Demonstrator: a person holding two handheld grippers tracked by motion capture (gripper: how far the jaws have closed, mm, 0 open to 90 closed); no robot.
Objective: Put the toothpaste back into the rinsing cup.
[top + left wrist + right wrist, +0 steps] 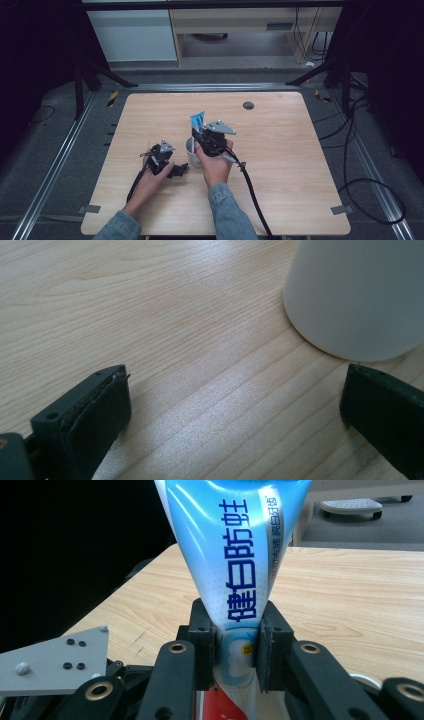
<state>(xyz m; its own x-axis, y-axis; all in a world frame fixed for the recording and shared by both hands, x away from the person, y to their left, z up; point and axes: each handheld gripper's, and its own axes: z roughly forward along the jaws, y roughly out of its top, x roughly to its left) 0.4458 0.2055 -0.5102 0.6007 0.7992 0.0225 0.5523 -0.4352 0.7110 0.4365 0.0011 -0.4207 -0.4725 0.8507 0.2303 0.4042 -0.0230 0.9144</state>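
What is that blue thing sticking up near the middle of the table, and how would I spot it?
Start at the wooden table and find the white cup near its middle. Just above the cup, the right tongs pinch a toothpaste tube. It is light blue with dark blue characters, the only coloured thing among black tools and the plain cup.

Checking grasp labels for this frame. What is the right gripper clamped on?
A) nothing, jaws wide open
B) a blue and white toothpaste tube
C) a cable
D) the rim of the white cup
B: in the right gripper view the two black pads of the right gripper press on the narrow part of the toothpaste tube, whose wide end rises above them; the white cup stands apart on the table by the left gripper, whose jaws stand open.
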